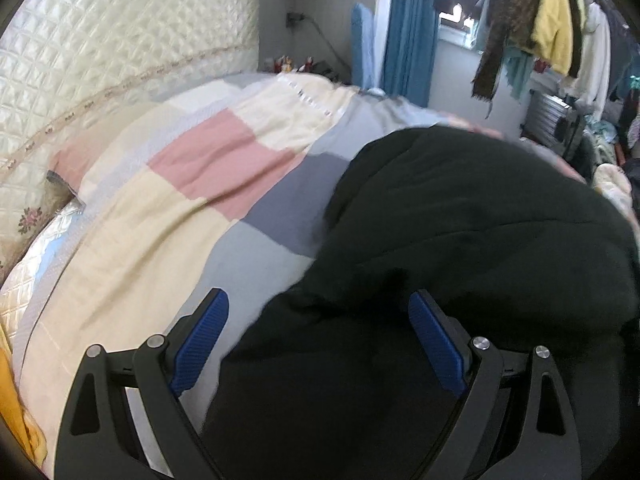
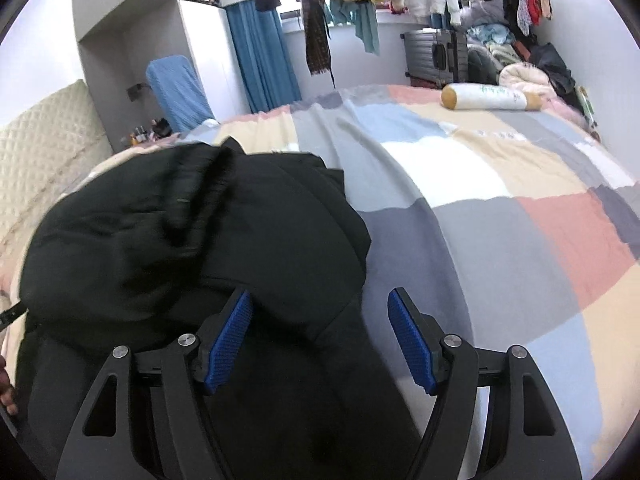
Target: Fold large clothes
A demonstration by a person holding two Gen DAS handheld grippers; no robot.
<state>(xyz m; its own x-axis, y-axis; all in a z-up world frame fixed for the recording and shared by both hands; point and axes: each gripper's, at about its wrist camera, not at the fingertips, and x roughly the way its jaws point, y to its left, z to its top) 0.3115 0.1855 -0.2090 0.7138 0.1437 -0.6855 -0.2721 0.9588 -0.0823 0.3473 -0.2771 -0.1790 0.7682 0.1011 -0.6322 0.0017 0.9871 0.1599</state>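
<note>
my left claw (image 1: 318, 336) and right claw (image 2: 320, 334) both hang spread over the black jacket (image 1: 460, 216), gripping nothing. it lies bunched on the patchwork bedspread (image 2: 500, 216), so i judge i'm between folds. next i should pinch its near edge with both and draw it over evenly.

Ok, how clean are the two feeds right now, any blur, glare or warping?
Left wrist: the black padded garment is smeared by motion at its far edge, and the window is blown out. Right wrist: the garment's ribbed hem is blurred. Both views show fisheye bending and dark corners.
</note>
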